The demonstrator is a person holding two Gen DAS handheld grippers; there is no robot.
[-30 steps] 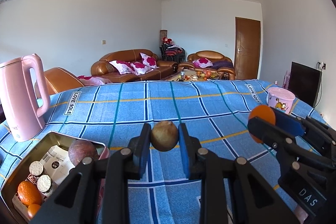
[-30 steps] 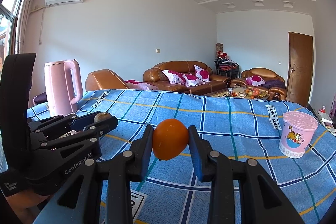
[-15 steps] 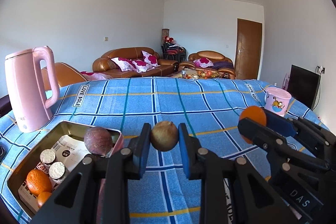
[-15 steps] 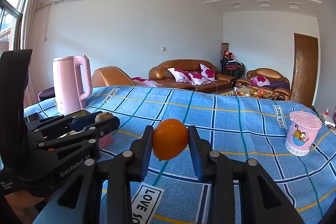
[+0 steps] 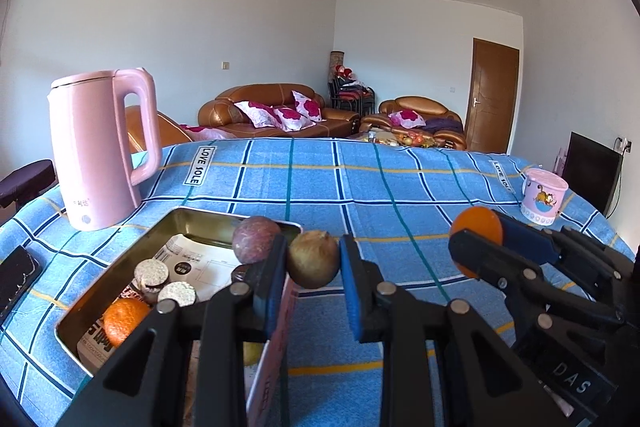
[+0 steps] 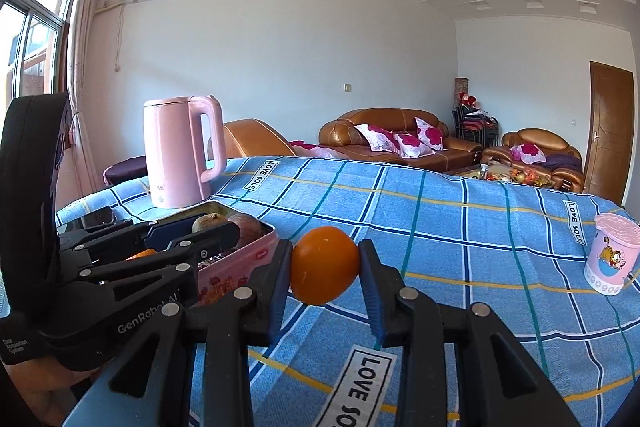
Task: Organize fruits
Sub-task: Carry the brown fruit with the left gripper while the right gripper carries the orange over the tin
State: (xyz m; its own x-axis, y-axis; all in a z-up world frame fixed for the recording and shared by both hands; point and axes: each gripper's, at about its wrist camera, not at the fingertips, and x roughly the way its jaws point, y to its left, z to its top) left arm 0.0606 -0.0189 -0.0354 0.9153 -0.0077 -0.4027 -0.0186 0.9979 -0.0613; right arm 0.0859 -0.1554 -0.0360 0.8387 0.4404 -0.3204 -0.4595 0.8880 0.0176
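The left gripper (image 5: 313, 263) squeezes a small brown fruit (image 5: 313, 258) right by the edge of the metal tin (image 5: 116, 259). The right gripper (image 6: 325, 269) pinches an orange (image 6: 324, 270) above the blue cloth (image 6: 460, 227), beside the tin. To do it well, bring each fruit over an empty spot in the tin, go low, then let go softly.

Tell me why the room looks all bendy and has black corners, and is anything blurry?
Left wrist view: the fisheye lens bows the walls and blue tablecloth and leaves dark corners; the brown fruit in the left gripper looks sharp. Right wrist view: same bending, bright daylight from the window, and the orange in the right gripper is crisp, not blurry.
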